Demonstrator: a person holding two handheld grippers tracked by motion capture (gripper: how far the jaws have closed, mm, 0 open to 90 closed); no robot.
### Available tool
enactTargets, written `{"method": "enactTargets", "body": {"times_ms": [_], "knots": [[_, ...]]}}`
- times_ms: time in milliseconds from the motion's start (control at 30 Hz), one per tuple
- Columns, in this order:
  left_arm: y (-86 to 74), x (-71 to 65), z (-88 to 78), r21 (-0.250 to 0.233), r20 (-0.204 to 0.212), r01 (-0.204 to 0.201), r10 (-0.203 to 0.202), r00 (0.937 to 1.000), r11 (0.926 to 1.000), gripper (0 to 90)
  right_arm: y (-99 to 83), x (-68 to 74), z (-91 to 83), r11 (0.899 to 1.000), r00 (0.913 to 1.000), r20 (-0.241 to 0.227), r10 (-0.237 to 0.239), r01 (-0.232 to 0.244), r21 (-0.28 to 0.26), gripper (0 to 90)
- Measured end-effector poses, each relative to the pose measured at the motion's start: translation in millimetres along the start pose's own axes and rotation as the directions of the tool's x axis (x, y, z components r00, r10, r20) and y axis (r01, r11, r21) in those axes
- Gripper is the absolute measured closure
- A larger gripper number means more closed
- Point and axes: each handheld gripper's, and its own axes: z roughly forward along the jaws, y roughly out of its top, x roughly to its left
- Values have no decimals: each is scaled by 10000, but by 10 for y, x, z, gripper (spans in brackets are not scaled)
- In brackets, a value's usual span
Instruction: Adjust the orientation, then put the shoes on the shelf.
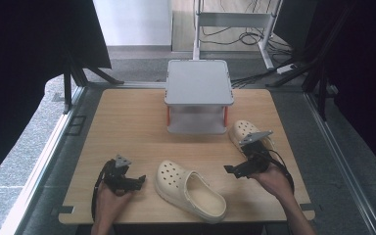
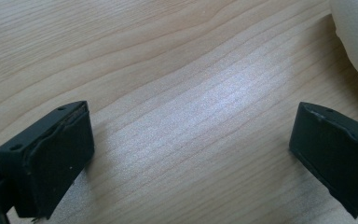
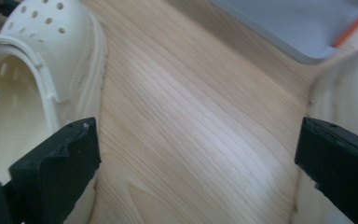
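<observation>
Near the front edge, between both tongs, lies a cream clog, its long axis running from toe at far left to heel at near right. A second clog sits far right beside the grey shelf. Right tongs stand wide open and empty between the clogs. Left tongs, also open and empty, point at the near clog's toe, seemingly the closer pair.

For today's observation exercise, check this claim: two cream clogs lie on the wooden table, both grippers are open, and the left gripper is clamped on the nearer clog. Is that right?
Not quite. The left gripper holds nothing: the left gripper view shows its jaws wide apart over bare table, the nearer clog off to one side. The rest stands: two cream clogs, the other by the right gripper, both grippers open.
</observation>
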Motion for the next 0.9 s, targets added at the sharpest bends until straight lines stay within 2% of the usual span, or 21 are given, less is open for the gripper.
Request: {"method": "enactTargets", "body": {"times_ms": [67, 200, 367, 533, 700, 900], "knots": [[0, 0, 0, 1, -1, 0, 0, 10000, 10000, 0, -30, -37, -56, 9997, 9997, 104, 233, -233, 27, 62], [0, 0, 0, 2, 0, -3, 3, 10000, 10000, 0, -75, -112, -170, 9993, 9984, 421, 372, -376, 86, 88], [0, 1, 0, 6, 1, -5, 5, 10000, 10000, 0, -124, -296, -278, 9959, 9915, 956, 878, -893, 111, 141], [0, -1, 0, -5, 0, 16, -16, 10000, 10000, 0, -169, -504, -228, 9900, 9795, 1516, 1323, -1383, 294, 227], [1, 1, -1, 13, 4, -5, 5, 10000, 10000, 0, -211, -674, -127, 9877, 9775, 1556, 1422, -1506, 434, 363], [0, 0, -1, 10, 4, -4, 4, 10000, 10000, 0, -215, -829, 26, 9862, 9762, 1540, 1529, -1607, 397, 462]]}}
